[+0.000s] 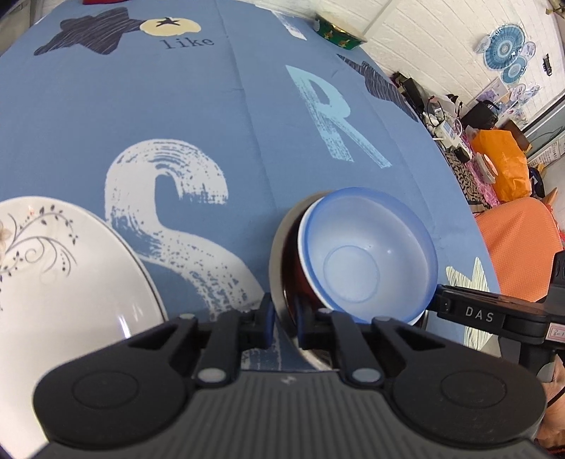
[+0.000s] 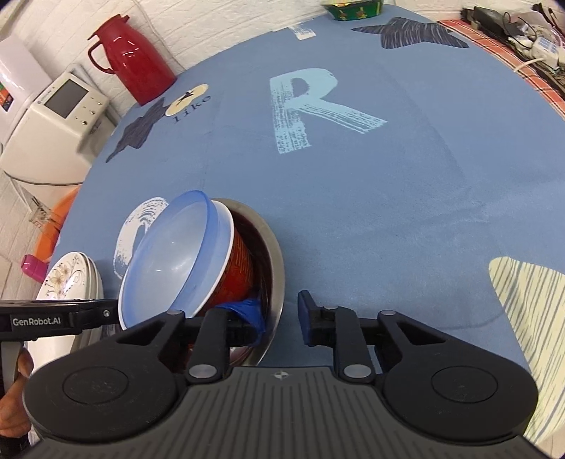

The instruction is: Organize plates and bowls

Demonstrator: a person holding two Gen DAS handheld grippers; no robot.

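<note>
Far left, red thermos (image 2: 132,58) by white brick wall (image 2: 169,16). Floral plates (image 1: 60,268) near left on blue tablecloth (image 2: 370,197). Your left gripper (image 1: 282,323) clenches steel bowl (image 2: 277,268) rim, blue bowl (image 1: 367,254) nested tilted inside; your right gripper (image 2: 282,321) straddles its rim, released.

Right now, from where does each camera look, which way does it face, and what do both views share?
Left wrist: sits behind the left tongs, facing forward over the blue tablecloth; its fingers straddle the steel bowl rim, with the white plate at left. The right tongs' body shows at right.
Right wrist: sits behind the right tongs, open around the steel bowl's near rim, facing the red thermos. A hand shows at left.
Shared: the tilted blue bowl in the red bowl, and the letter R.
</note>
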